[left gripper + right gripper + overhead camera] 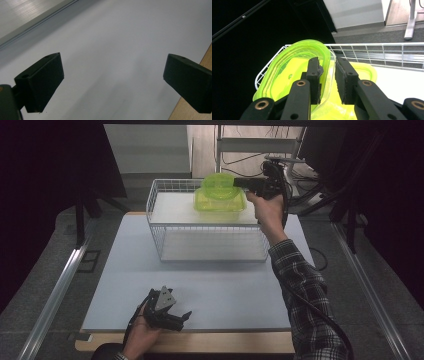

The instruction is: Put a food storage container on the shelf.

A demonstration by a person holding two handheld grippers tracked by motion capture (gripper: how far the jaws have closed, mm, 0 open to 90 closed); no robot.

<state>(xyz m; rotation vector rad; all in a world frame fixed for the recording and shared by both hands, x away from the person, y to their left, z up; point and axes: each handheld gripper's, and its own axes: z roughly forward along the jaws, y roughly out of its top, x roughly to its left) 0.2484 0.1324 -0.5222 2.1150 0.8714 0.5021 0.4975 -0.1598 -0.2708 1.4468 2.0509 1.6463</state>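
Black two-jaw left gripper (186,315) topped by grey three-cornered plate; black right gripper (328,80) with brass-ringed screw holes, trailing black cable; dark plaid sleeve (300,290).

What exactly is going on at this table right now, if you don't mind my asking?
A person is working with a hand-held gripper in each hand. The right gripper reaches over the white wire basket at the far side of the table, with the rim of a green lid between its jaws, tilted over a green container in the basket. A gap shows beside the rim, so the grip looks loose. The left gripper rests open near the table's front edge.
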